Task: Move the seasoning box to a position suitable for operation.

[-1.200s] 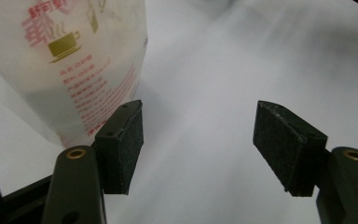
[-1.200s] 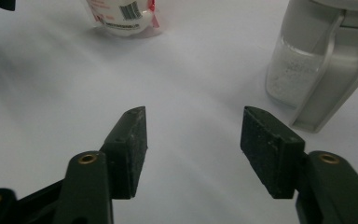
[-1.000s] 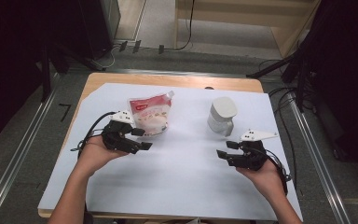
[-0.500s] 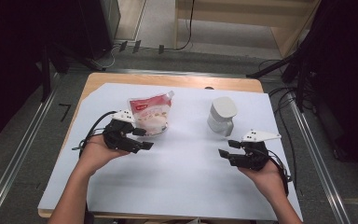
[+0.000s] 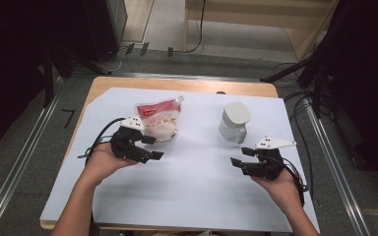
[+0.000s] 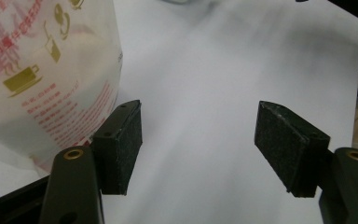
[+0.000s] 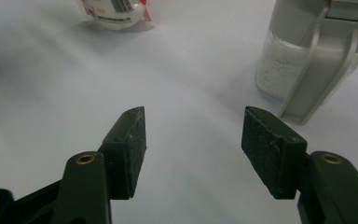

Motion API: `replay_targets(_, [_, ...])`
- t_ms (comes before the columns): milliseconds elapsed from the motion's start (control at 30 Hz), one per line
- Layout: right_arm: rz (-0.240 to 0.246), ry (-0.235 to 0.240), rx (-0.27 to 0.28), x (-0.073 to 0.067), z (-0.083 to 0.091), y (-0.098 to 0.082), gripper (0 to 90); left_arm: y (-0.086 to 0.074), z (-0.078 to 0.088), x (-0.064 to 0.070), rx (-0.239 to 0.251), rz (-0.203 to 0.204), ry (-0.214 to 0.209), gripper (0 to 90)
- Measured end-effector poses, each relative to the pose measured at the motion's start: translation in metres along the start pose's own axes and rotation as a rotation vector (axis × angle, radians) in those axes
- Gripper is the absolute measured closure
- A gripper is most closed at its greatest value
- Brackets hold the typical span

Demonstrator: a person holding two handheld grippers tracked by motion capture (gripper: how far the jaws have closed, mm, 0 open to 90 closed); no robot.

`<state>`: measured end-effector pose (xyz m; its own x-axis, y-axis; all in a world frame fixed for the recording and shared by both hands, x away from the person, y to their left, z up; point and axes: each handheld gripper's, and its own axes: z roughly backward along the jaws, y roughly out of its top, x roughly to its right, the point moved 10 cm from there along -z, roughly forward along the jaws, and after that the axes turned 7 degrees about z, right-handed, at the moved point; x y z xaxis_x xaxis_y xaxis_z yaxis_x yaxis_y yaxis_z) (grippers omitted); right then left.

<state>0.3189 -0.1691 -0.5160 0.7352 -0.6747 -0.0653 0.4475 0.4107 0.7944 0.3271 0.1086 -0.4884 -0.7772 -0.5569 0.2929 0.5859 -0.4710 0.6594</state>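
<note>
On a white sheet [image 5: 192,191] covering the table, the left gripper [image 5: 150,147] is held just beside a clear pouch [image 5: 160,120] of white grains; its jaws have just been opening and are spread wide with nothing between them. Red print and gold cup symbols on the pouch are made out in the left gripper view, the bag standing just outside one pad [image 6: 129,144]. Farther right, a lidded grey container [image 5: 235,121] is seen; white granules behind its clear wall are revealed in the right gripper view. The right gripper [image 5: 242,156], near it, is likewise parted wide and empty, its jaws having just opened further.
</note>
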Motion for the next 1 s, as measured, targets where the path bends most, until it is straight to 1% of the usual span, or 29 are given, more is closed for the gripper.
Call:
replay_targets(33, [0.006, -0.006, -0.003, 0.002, 0.0, -0.001, 38.6, -0.001, -0.001, 0.0, -0.008, 0.0, 0.002, 32.4])
replay_targets(67, [-0.002, -0.008, -0.002, 0.002, 0.0, -0.001, 38.1, -0.001, -0.001, 0.0, -0.011, -0.001, 0.002, 32.4])
replay_targets(100, [-0.003, -0.008, -0.003, 0.003, 0.001, -0.001, 38.1, 0.0, -0.001, 0.001, -0.008, 0.004, -0.001, 32.4])
replay_targets(200, [-0.006, -0.008, -0.012, 0.003, 0.003, 0.0, 38.6, 0.0, 0.0, 0.002, -0.005, -0.001, -0.006, 32.4])
replay_targets(233, [-0.002, -0.019, -0.002, 0.005, 0.008, 0.004, 38.3, 0.001, 0.0, 0.002, -0.003, -0.003, -0.007, 32.4])
replay_targets(300, [-0.011, -0.037, 0.015, 0.008, 0.011, 0.009, 37.3, 0.001, 0.0, 0.002, -0.008, -0.011, -0.007, 32.5])
replay_targets(333, [-0.019, -0.05, 0.015, 0.011, 0.013, 0.012, 36.9, 0.001, 0.0, 0.002, -0.008, -0.011, -0.007, 32.5])
replay_targets(367, [-0.019, -0.05, 0.015, 0.011, 0.013, 0.012, 36.9, 0.001, 0.0, 0.003, -0.008, -0.006, -0.01, 32.5])
replay_targets(400, [-0.022, -0.07, 0.013, 0.016, 0.014, 0.016, 35.7, 0.002, 0.0, 0.004, -0.001, -0.011, -0.01, 32.5])
replay_targets(433, [-0.012, -0.086, 0.011, 0.018, 0.015, 0.018, 35.6, 0.002, 0.0, 0.004, -0.011, -0.022, -0.013, 32.5])
replay_targets(500, [-0.009, -0.09, 0.013, 0.019, 0.015, 0.02, 35.3, 0.002, 0.0, 0.005, -0.015, -0.022, -0.007, 32.4])
replay_targets(600, [-0.008, -0.103, 0.008, 0.023, 0.013, 0.022, 36.6, 0.002, -0.002, 0.007, -0.018, -0.021, -0.011, 32.4])
replay_targets(633, [-0.028, -0.105, -0.002, 0.027, 0.012, 0.022, 36.6, 0.002, -0.003, 0.007, -0.018, -0.025, -0.016, 32.4])
replay_targets(667, [-0.037, -0.112, -0.004, 0.03, 0.012, 0.023, 36.6, 0.001, -0.003, 0.006, -0.021, -0.024, -0.013, 32.4])
replay_targets(700, [-0.037, -0.112, -0.004, 0.03, 0.012, 0.023, 36.6, 0.001, -0.003, 0.006, -0.021, -0.024, -0.013, 32.5])
replay_targets(733, [-0.054, -0.122, 0.0, 0.036, 0.011, 0.024, 35.0, 0.001, -0.004, 0.006, -0.027, -0.024, -0.006, 32.5])
replay_targets(767, [-0.054, -0.122, 0.0, 0.036, 0.011, 0.024, 35.0, 0.001, -0.004, 0.006, -0.027, -0.024, -0.006, 32.5])
replay_targets(800, [-0.056, -0.138, 0.001, 0.041, 0.01, 0.025, 32.4, 0.003, -0.005, 0.007, -0.015, -0.035, -0.01, 32.5])
replay_targets(833, [-0.056, -0.14, 0.004, 0.042, 0.01, 0.026, 31.8, 0.004, -0.004, 0.009, -0.011, -0.038, -0.018, 32.5])
replay_targets(867, [-0.059, -0.14, 0.002, 0.044, 0.008, 0.027, 33.1, 0.004, -0.004, 0.01, -0.009, -0.042, -0.024, 32.5])
replay_targets(900, [-0.063, -0.136, -0.003, 0.046, 0.007, 0.027, 34.1, 0.005, -0.004, 0.011, -0.008, -0.039, -0.028, 32.5])
replay_targets(933, [-0.07, -0.131, -0.008, 0.048, 0.005, 0.027, 33.9, 0.004, -0.004, 0.011, -0.019, -0.041, -0.018, 32.5])
replay_targets(1000, [-0.075, -0.135, -0.014, 0.052, 0.002, 0.027, 33.2, 0.005, -0.004, 0.011, -0.018, -0.041, -0.02, 32.5])
